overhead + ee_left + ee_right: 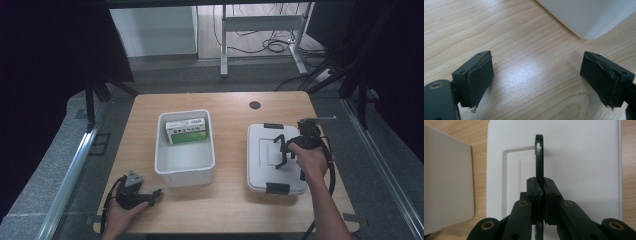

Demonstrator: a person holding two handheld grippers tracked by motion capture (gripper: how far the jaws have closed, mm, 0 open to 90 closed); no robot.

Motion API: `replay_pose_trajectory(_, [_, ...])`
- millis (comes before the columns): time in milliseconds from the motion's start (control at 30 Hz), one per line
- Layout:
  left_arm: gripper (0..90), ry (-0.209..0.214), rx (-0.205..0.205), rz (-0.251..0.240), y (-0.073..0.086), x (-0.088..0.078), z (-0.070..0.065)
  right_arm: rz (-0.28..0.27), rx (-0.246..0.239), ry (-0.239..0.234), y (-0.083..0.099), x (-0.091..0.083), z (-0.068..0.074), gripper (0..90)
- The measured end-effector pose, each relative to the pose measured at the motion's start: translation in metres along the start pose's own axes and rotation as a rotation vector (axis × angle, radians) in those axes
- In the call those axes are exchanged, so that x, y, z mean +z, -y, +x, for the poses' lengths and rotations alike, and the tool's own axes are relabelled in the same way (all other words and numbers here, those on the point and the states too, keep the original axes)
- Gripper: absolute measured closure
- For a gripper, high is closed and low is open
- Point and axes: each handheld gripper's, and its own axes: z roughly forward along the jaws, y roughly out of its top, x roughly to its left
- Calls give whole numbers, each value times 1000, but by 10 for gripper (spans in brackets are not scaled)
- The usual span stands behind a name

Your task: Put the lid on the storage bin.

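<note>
A white lidded box (262, 165) sits on the right half of the wooden table. Its thin black handle (279, 150) stands up off the lid (584, 165), and my right gripper (287, 150) is shut on it. In the right gripper view the pads of my right gripper (540, 183) pinch the handle (539, 157) edge-on. An open white bin (185, 172) stands mid-table with a green and white box (187, 131) lying at its far end. At the front left my left gripper (154, 197) rests low on the table, open. In its own view my left gripper (537, 60) has bare wood between its fingers.
Black latches (272, 126) (276, 188) sit at the far and near ends of the lidded box. A corner of the bin (589, 17) lies just ahead of the left gripper. A round cable hole (255, 105) marks the table's back. A desk frame and cables stand beyond.
</note>
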Motion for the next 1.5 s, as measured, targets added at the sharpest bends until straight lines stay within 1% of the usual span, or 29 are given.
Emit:
replay_pose_trajectory(433, [114,0,0,1,0,0,0,-17,-40,-31,-5,-18,18,853])
replay_pose_trajectory(667, [114,-1,0,-2,0,0,0,-22,-59,-51,-6,-23,28,853])
replay_pose_trajectory(967, [114,-2,0,-2,0,0,0,-28,-71,-60,-9,-28,39,853])
replay_pose_trajectory(1167, [114,-1,0,-1,0,0,0,-32,-84,-66,-11,-32,49,853])
replay_pose_trajectory(1267, [114,-1,0,-1,0,0,0,-42,-89,-73,-13,-34,53,853])
replay_pose_trajectory(1500, [114,0,0,0,0,0,0,-42,-103,-88,-14,-39,64,853])
